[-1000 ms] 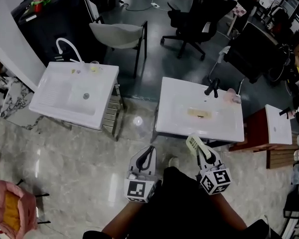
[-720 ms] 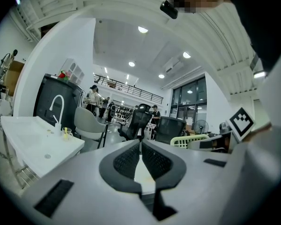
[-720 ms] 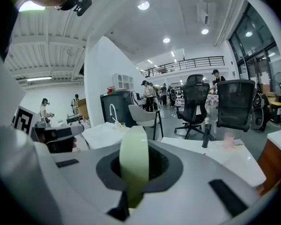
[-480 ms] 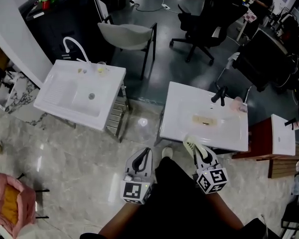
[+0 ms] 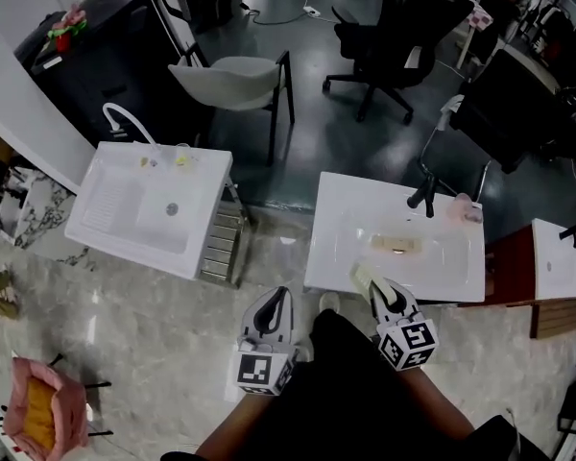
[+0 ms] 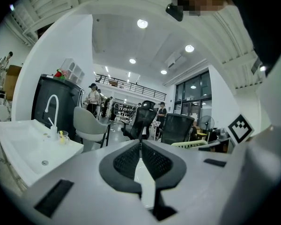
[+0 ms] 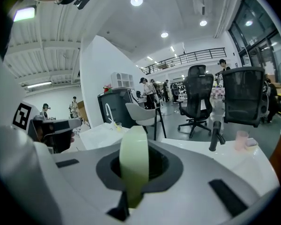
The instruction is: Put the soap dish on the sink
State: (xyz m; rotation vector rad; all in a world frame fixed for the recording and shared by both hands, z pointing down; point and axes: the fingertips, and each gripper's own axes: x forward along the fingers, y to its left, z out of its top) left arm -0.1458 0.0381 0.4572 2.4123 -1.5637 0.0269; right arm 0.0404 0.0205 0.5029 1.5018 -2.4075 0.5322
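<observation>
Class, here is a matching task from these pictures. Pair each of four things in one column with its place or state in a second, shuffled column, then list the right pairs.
Things:
1 soap dish
2 left gripper
3 cup
4 bag

Place or state:
A on the floor
B shut, empty
C in the right gripper
D on the sink, by the black tap

Pairs: 1C, 2B, 3D, 4A

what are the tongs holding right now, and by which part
Right tongs grip the pale green soap dish by its rim, edge-on; left tongs are shut, empty.
</observation>
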